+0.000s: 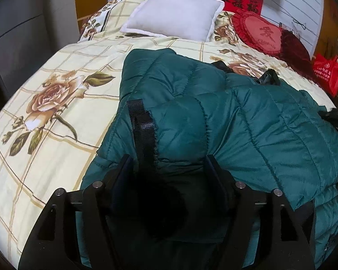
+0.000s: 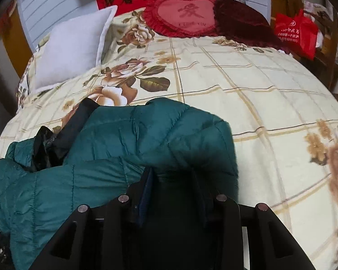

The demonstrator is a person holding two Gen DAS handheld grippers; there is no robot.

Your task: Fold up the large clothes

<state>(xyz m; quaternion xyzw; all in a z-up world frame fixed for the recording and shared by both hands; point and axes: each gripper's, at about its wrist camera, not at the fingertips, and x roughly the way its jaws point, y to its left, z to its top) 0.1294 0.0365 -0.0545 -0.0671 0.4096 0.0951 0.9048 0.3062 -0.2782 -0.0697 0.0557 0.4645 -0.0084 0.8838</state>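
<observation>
The right gripper (image 2: 171, 175) has its fingers pinched on a puffy fold of the green down jacket (image 2: 115, 139). The left gripper (image 1: 167, 166) straddles another fold, fingers spread wider; whether they press on it I cannot tell. The jacket lies bunched on the flowered bed (image 1: 56, 67), below the white pillow (image 1: 173, 13). It looks light, soft and springy with a slick shell, so I'd grab at stitched seams or hems, where it won't slip.

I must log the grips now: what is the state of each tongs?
Left tongs: jaws apart, green quilted jacket between them; pressing cannot be told.
Right tongs: closed on the jacket's folded edge.
</observation>
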